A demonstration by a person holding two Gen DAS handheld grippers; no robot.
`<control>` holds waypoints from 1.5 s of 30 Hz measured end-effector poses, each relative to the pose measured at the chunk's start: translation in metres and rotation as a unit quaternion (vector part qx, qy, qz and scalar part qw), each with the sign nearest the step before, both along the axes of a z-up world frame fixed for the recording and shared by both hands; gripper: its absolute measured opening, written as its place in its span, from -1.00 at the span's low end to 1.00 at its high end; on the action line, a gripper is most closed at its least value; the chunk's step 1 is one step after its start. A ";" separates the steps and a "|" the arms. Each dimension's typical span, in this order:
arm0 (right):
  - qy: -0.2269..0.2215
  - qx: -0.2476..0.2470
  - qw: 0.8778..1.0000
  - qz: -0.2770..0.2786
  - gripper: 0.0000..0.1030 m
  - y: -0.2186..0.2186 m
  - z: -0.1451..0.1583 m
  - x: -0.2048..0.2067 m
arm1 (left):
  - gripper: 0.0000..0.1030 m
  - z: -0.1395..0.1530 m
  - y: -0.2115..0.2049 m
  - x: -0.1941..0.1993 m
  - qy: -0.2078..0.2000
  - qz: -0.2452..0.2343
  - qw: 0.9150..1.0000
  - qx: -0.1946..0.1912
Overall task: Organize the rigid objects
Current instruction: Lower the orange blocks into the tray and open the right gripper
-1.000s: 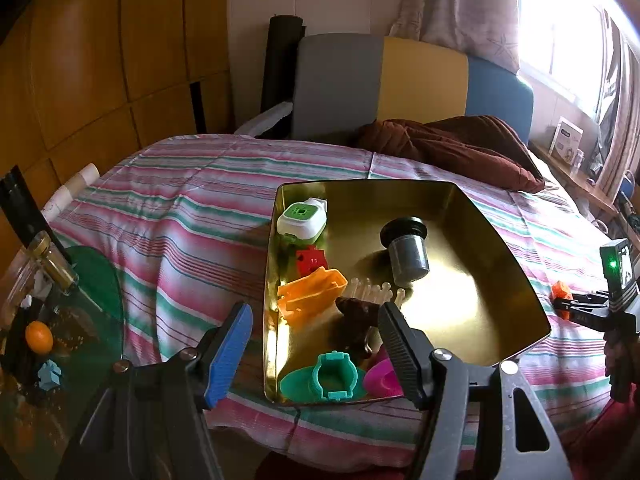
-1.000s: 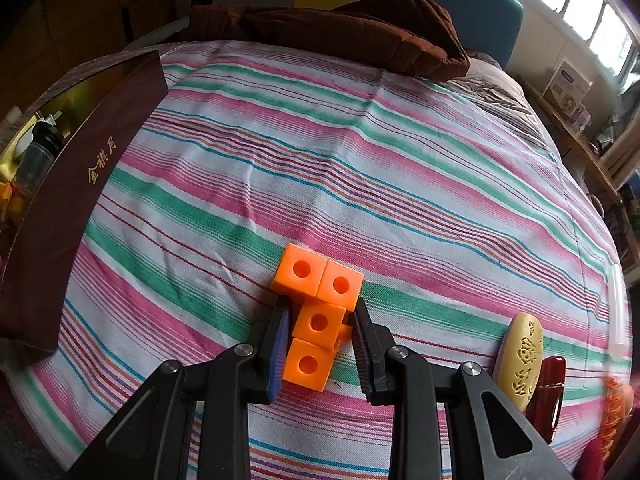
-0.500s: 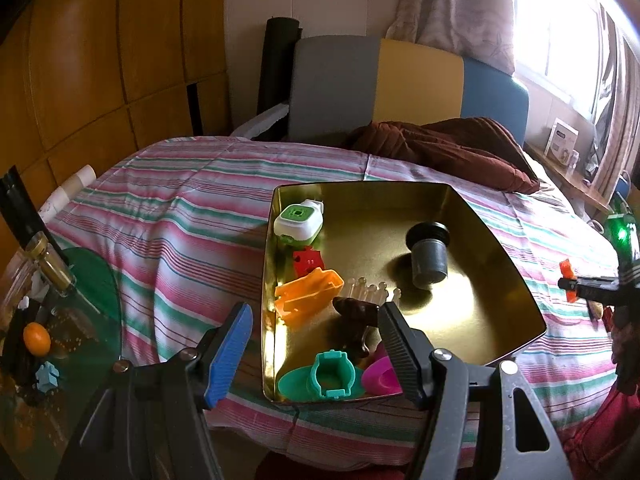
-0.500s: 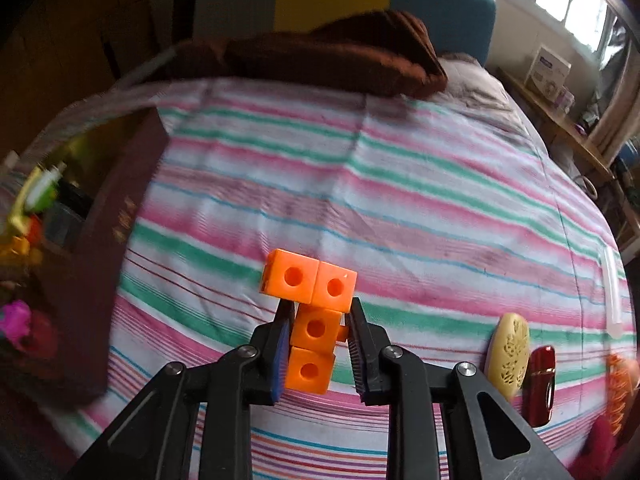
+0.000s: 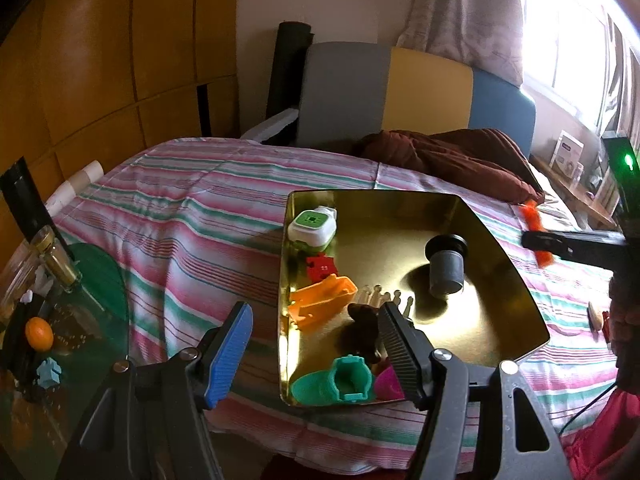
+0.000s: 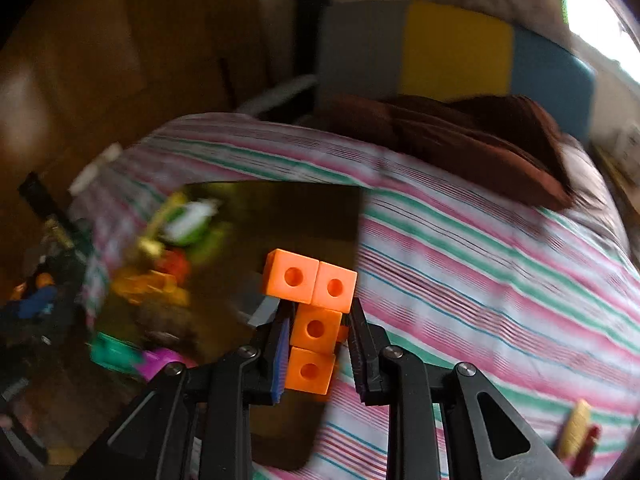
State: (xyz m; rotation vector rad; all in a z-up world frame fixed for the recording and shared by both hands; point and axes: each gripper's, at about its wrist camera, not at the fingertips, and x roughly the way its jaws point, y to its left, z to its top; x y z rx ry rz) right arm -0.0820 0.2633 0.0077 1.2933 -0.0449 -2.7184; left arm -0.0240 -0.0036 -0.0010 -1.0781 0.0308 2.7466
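Observation:
My right gripper (image 6: 318, 334) is shut on an orange block piece (image 6: 314, 330) made of joined cubes, held in the air over the near right edge of the gold tray (image 6: 280, 216). In the left wrist view the right gripper (image 5: 538, 240) hovers at the tray's right side with the orange piece (image 5: 534, 220) in it. The gold tray (image 5: 500, 312) lies on the striped bed and holds a green-white box (image 5: 312, 226), a grey cylinder (image 5: 446, 266), an orange toy (image 5: 322, 304), a teal piece (image 5: 348, 380) and others. My left gripper (image 5: 314, 350) is open and empty at the tray's near left corner.
A brown blanket (image 5: 444, 156) lies at the bed's far end by a grey, yellow and blue headboard (image 5: 400, 92). A glass side table (image 5: 60, 320) with a bottle and an orange stands left. A yellow and a red object (image 6: 576, 432) lie on the bed at right.
My right gripper lifted the orange block piece off the bed and swung it left toward the tray. The grey cylinder rolled a little right in the tray. My left gripper stayed open.

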 end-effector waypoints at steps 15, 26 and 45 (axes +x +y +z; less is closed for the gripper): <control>-0.072 0.022 0.993 0.094 -0.49 -0.132 -0.056 -0.085 | 0.29 -0.003 -0.025 -0.005 -0.005 0.026 1.000 0.004; -0.114 0.026 0.988 0.099 -0.48 -0.136 -0.090 -0.083 | 0.28 -0.008 -0.027 -0.009 -0.013 0.029 0.999 0.007; -0.069 -0.016 0.996 0.061 -0.14 -0.115 -0.061 -0.059 | 0.28 -0.001 -0.021 0.000 -0.004 0.019 1.000 0.002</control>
